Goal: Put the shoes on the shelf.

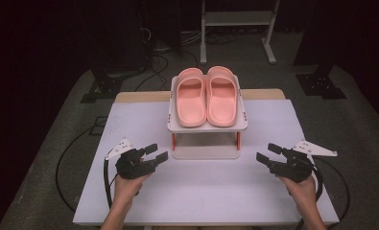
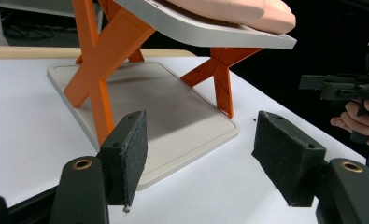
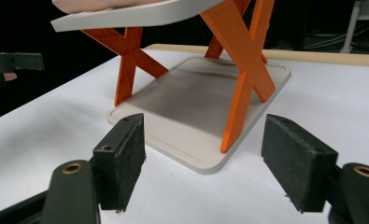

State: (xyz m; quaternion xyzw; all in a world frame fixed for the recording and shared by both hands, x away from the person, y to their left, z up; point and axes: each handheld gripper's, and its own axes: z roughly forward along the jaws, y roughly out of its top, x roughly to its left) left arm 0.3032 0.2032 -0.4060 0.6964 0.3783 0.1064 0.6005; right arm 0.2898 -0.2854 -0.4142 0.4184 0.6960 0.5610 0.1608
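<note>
A pair of pink slippers (image 1: 206, 98) lies side by side on the top shelf (image 1: 207, 128) of a small white rack with orange crossed legs (image 2: 95, 70). The rack stands at the middle of the white table (image 1: 201, 191). My left gripper (image 1: 158, 152) rests on the table left of the rack's lower tray (image 1: 205, 152), open, nothing between its pads (image 2: 131, 154). My right gripper (image 1: 266, 152) mirrors it on the right side, also open and empty, its pads (image 3: 296, 165) pointing at the lower tray (image 3: 196, 112). Both stand apart from the rack.
Beyond the table a metal frame (image 1: 237, 19) stands on the grey floor, with black stand bases (image 1: 321, 81) and cables (image 1: 153, 62) around. Each gripper's cable (image 1: 108, 184) trails back over the table's front. Open white tabletop lies between the two hands.
</note>
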